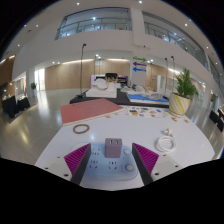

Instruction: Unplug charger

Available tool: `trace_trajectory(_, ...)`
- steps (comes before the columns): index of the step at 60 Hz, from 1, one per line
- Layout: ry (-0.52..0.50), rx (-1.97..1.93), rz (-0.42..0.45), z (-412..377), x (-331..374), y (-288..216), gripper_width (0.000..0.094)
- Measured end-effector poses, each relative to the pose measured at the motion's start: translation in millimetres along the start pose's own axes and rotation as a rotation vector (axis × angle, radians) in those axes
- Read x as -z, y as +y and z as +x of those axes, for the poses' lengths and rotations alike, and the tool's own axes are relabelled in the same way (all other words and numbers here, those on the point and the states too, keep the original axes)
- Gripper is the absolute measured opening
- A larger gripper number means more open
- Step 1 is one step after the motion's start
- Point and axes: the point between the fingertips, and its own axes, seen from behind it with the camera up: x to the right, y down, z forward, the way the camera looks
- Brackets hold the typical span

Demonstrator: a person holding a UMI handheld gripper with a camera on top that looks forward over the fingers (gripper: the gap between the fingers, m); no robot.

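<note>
A small grey charger [113, 147] is plugged upright into a white power strip [112, 161] that lies on the white table [120, 125]. My gripper [112, 157] is open, its pink pads [77, 155] standing left and right of the strip. The charger stands between the fingers with a clear gap at each side. The strip has several sockets and round buttons at its right end.
A round ring-shaped thing [81, 128] lies on the table beyond the left finger. A white coiled cable or puck [166, 143] lies beyond the right finger. A reddish mat [88, 110] lies further ahead. A potted plant [183, 92] stands at the far right.
</note>
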Motion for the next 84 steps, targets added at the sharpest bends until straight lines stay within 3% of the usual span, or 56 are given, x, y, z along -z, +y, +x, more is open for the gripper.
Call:
trace_trajectory(14,-0.049,-0.011,-0.019,-6,-27,3,0.0818)
trace_trajectory(19,-0.071,-0.025,-0.024,-12,-30,4,0.0461)
trace_trajectory(22,-0.015,0.002,-0.012,7,-36,0,0.0247)
trace_trajectory(26,-0.030,-0.031,-0.016,6,-34,-2,0.0206)
trace_trajectory(35,-0.022,-0.068,0.128,17,-8,-70,0.0203)
trace_trajectory(43,0.003,-0.119,0.145,59,25,-123,0.0204)
trace_trajectory(48,0.051,-0.123,0.106,100,43,-122,0.0204)
trace_trajectory(56,0.143,-0.072,-0.053,169,45,-60,0.0204)
trace_trajectory(64,0.168,-0.045,-0.211,204,25,19,0.0212)
trace_trajectory(73,0.160,-0.006,-0.264,213,3,57,0.0248)
trace_trajectory(79,0.138,-0.002,-0.279,213,-1,60,0.0364)
trace_trajectory(84,0.127,-0.016,-0.266,214,11,46,0.0682)
